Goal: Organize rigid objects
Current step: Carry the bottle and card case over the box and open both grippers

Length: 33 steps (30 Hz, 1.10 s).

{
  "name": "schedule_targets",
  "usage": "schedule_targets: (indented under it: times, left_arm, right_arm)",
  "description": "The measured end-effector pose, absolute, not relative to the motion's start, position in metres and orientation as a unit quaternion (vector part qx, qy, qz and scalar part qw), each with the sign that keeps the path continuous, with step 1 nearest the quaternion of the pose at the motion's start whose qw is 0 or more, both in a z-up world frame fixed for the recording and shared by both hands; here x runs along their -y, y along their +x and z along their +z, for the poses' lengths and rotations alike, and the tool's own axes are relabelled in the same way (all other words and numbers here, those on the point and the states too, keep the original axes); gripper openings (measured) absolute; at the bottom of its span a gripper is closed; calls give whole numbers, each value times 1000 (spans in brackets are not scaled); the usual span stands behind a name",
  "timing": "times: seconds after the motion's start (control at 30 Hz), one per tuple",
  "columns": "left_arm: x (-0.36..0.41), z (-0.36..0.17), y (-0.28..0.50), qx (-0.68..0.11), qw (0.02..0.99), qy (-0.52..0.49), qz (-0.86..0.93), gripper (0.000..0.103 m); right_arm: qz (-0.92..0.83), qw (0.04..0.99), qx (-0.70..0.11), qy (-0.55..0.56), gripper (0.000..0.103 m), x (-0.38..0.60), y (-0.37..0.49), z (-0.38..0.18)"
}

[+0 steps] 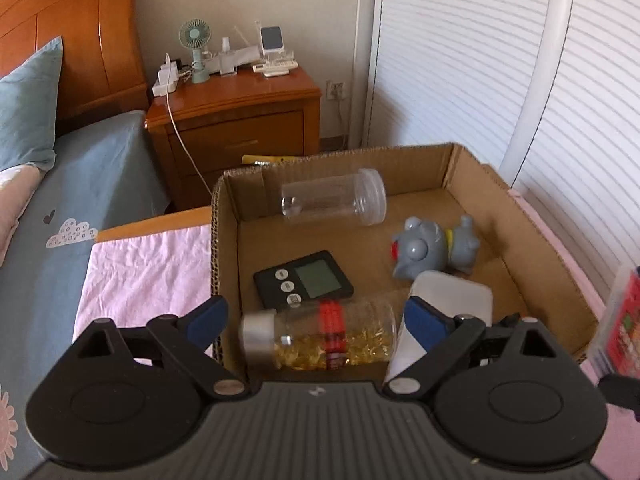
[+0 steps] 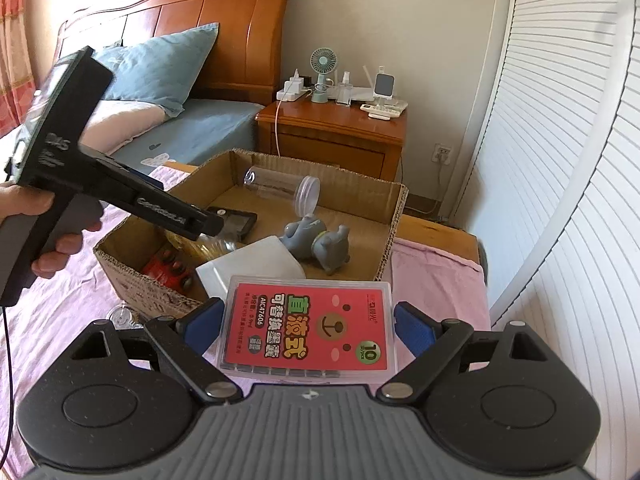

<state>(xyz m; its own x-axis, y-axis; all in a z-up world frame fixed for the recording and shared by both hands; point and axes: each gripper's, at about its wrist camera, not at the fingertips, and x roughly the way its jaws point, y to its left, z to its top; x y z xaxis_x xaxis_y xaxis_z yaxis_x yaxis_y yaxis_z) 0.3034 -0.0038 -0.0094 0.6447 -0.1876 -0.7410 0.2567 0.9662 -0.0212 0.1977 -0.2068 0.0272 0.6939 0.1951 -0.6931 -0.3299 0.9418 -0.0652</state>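
Red-labelled and clear, the ink cartridge case [image 2: 307,328] sits clamped across its width in your right hand-held gripper [image 2: 306,328], just in front of the cardboard box [image 2: 390,236]. Your left hand-held gripper [image 1: 316,320] hangs wide open and empty above the capsule bottle [image 1: 320,334] inside that box.
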Motion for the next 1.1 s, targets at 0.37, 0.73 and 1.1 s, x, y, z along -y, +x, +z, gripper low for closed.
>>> schedule_targets:
  times: [0.37,0.73,1.1]
  left_arm:
    - [-2,21,254,-386,908,75,-144,98]
    - [-17,43,199,-359,913,106,-160,98]
    - [-39,41,188,-362,918,88,-138,98]
  right_arm:
    - [142,913,-374,-82,94,201,236,31]
    - [114,900,-413,-76,94,179,329,23]
    - [83,894,-434,-68,103,172,370,8]
